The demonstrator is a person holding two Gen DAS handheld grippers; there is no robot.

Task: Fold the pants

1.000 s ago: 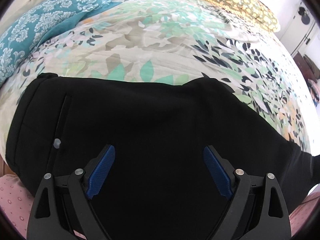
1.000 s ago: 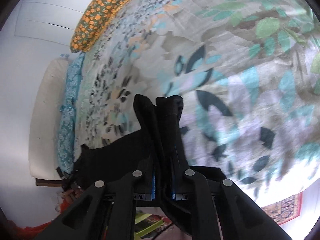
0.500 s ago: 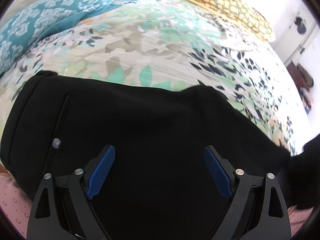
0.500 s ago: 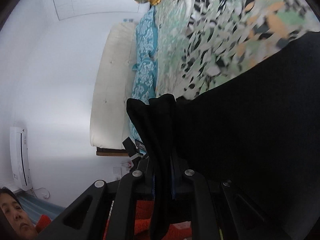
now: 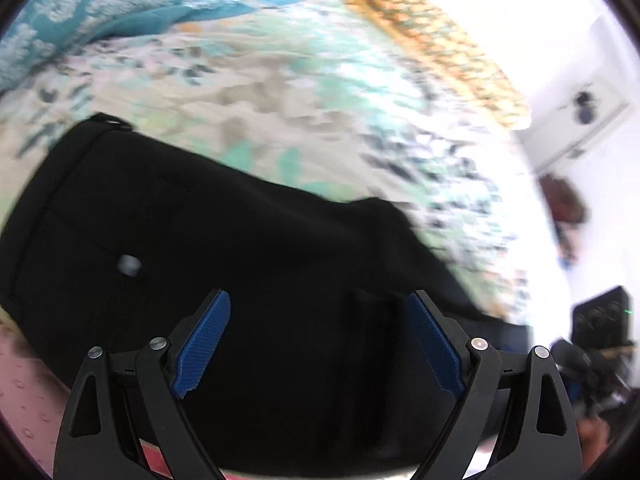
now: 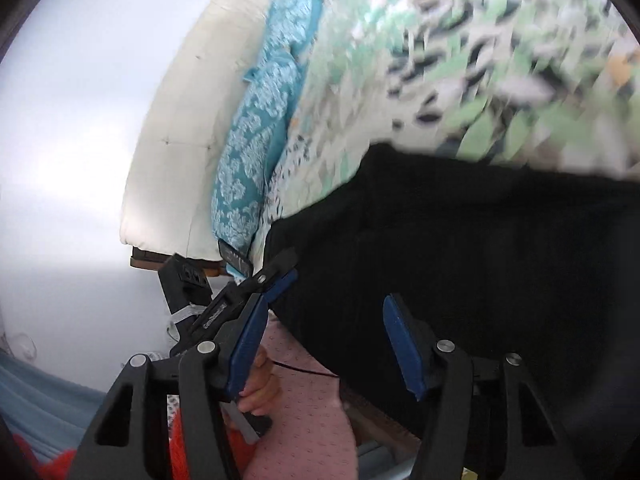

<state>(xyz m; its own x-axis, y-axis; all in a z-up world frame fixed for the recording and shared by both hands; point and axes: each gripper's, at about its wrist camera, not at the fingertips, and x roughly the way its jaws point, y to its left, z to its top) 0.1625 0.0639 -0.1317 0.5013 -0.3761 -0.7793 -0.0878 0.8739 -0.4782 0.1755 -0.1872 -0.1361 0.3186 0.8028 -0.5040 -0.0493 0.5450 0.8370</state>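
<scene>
Black pants [image 5: 248, 264] lie on the floral bedspread, with a small pale button [image 5: 129, 266] on a back pocket. A doubled layer of the legs lies over them at the right [image 5: 372, 360]. My left gripper [image 5: 318, 344] is open and empty just above the pants. My right gripper [image 6: 324, 344] is open and empty over the pants' near edge [image 6: 460, 256]. The left gripper's blue fingertips [image 6: 280, 282] also show in the right wrist view, beside the pants' edge.
The bedspread [image 5: 280, 100] has teal pillows [image 5: 100, 4] and an orange patterned pillow [image 5: 436, 48] at its far side. A cream headboard [image 6: 188, 120] stands behind the teal pillow [image 6: 260, 120]. Pink fabric [image 6: 308, 412] and the person's hand [image 6: 260, 384] are near the bed edge.
My right gripper was shut on the pant-leg ends and carried them over the pants; now it is open and the fabric lies down. The left view has swung and blurred.
</scene>
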